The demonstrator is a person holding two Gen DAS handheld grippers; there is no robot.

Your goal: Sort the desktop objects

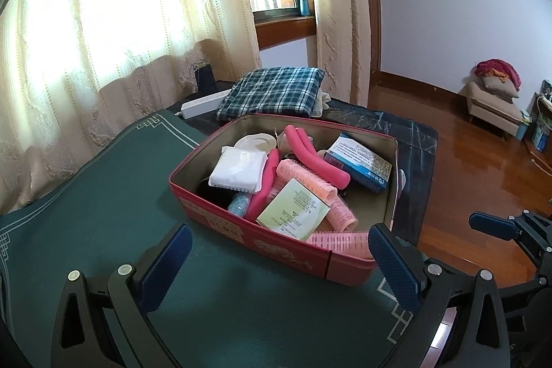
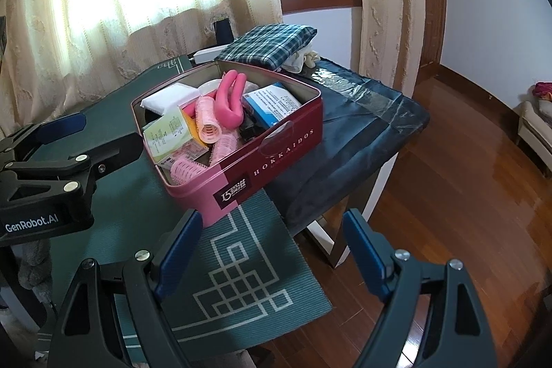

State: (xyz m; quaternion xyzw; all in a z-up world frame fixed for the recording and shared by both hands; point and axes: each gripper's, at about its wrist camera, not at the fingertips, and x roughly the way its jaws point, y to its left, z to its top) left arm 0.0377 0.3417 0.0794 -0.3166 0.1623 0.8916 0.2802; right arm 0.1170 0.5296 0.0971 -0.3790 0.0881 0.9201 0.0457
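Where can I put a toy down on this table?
Bare green patterned mat lies left of and in front of the red rectangular tin. The dark blue cloth right of the tin is also bare. The tin itself is packed, and the folded plaid cloth fills the back.

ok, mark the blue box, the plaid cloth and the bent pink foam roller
blue box (image 1: 362, 162), left wrist view, printed top face
plaid cloth (image 1: 272, 92), left wrist view, middle of fold
bent pink foam roller (image 2: 229, 99), right wrist view, near its bend

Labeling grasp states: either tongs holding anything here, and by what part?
Nothing is held. The left tongs are open above the green mat, short of the red tin. The right tongs are open too, empty.
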